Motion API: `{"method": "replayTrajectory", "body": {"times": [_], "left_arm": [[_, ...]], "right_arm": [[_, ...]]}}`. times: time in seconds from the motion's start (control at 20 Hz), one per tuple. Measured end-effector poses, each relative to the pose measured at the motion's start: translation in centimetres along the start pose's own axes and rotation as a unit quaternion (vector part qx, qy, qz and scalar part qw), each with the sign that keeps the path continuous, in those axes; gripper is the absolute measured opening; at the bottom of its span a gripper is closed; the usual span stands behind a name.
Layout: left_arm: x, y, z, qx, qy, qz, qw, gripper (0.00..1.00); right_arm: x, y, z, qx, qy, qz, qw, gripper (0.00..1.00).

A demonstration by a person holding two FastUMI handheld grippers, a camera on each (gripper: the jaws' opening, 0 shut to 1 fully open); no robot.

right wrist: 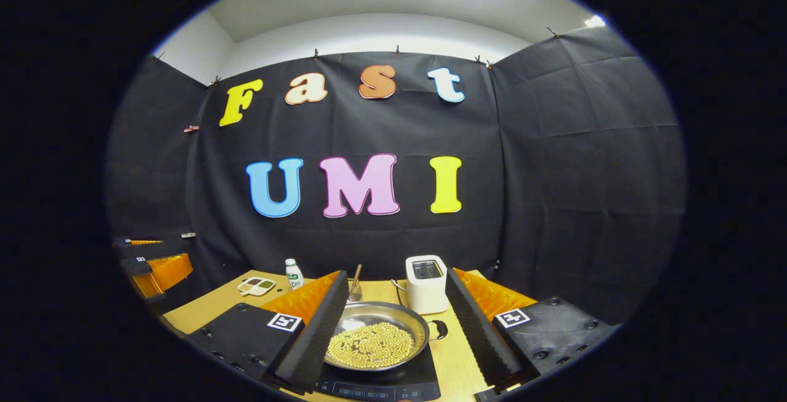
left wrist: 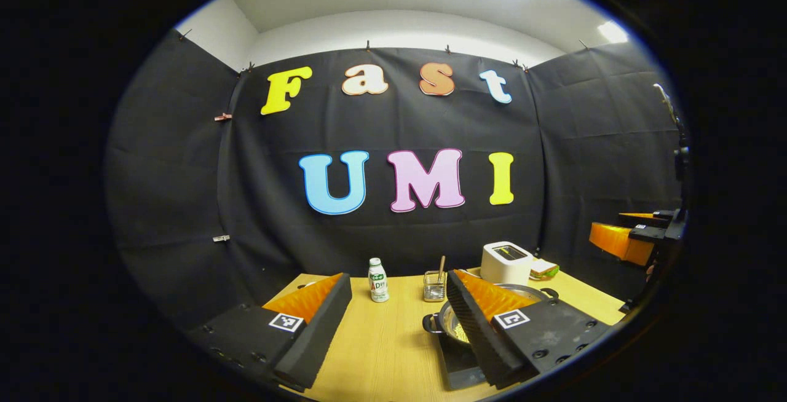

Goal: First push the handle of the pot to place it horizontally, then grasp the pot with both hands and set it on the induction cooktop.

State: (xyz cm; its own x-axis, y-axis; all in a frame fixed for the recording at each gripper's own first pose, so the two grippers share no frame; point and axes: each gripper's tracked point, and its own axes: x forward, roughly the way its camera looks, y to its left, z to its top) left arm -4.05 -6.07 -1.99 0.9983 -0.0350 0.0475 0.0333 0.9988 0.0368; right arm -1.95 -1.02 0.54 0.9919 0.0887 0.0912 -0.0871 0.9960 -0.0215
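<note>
Pot (right wrist: 376, 343) sits on cooktop (right wrist: 393, 383); left gripper (left wrist: 393, 334) and right gripper (right wrist: 393, 334) both wide, holding nothing.

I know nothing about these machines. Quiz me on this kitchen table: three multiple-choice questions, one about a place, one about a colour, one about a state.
1. Where does the pot sit?
A. on the induction cooktop
B. on the toaster
C. on the floor

2. What colour is the toaster?
A. red
B. white
C. green

3. How is the right claw?
A. shut on the pot
B. shut on the bottle
C. open

Answers:
1. A: the dark cooktop lies right under the pot.
2. B: its casing is white.
3. C: its fingers stand wide apart on either side of the pot.
</note>
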Motion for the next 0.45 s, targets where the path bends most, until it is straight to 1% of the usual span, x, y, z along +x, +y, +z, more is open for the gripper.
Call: {"method": "replayTrajectory", "body": {"times": [0.05,0.1,0.15,0.2,0.45], "left_arm": [[-0.6,-0.1,-0.6,-0.014,0.007,-0.004,1.000,0.97],[-1.0,-0.1,-1.3,-0.029,0.015,-0.011,0.999,0.97],[-1.4,0.1,-2.0,-0.040,0.024,-0.013,0.999,1.00],[-1.6,0.7,-2.7,-0.046,0.033,-0.012,0.998,0.97],[-2.0,2.2,-3.3,-0.041,0.037,-0.006,0.998,0.98]], "right_arm": [[-0.4,0.3,-0.1,-0.002,0.001,-0.001,1.000,0.98],[-0.7,0.7,-0.2,-0.001,0.002,-0.003,1.000,1.00],[-1.2,1.1,-0.3,0.002,0.003,-0.003,1.000,0.98],[-1.6,1.6,-0.5,0.004,0.006,-0.004,1.000,0.98],[-2.7,3.0,-0.2,-0.003,0.009,-0.001,1.000,0.98]]}}
